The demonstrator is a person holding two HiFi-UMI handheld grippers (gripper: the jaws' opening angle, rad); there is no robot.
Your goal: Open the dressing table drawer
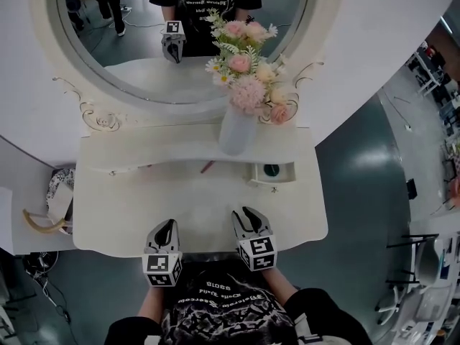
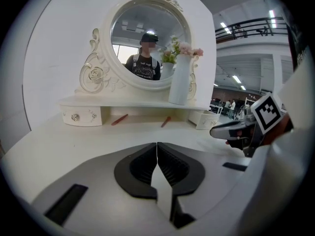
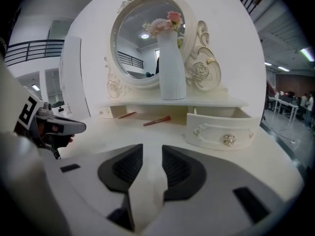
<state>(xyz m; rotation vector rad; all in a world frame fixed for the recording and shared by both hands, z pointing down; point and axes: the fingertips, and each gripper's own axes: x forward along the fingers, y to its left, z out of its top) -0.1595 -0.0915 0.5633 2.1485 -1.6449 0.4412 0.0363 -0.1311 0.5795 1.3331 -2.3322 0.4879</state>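
White glossy counter (image 1: 136, 207) of the dressing table stands under a round, scroll-framed mirror (image 1: 108, 70), with a tall white vase of pink and cream flowers (image 1: 237, 129) on the narrow shelf. The small white drawer with a crystal knob (image 3: 222, 130) at the shelf's right end is pulled out, a dark thing inside it. The left gripper (image 2: 157, 147) hovers at the counter's near edge, jaws pressed together and empty. Just beside it, the right gripper (image 3: 152, 150) faces that drawer with jaws parted, nothing between them.
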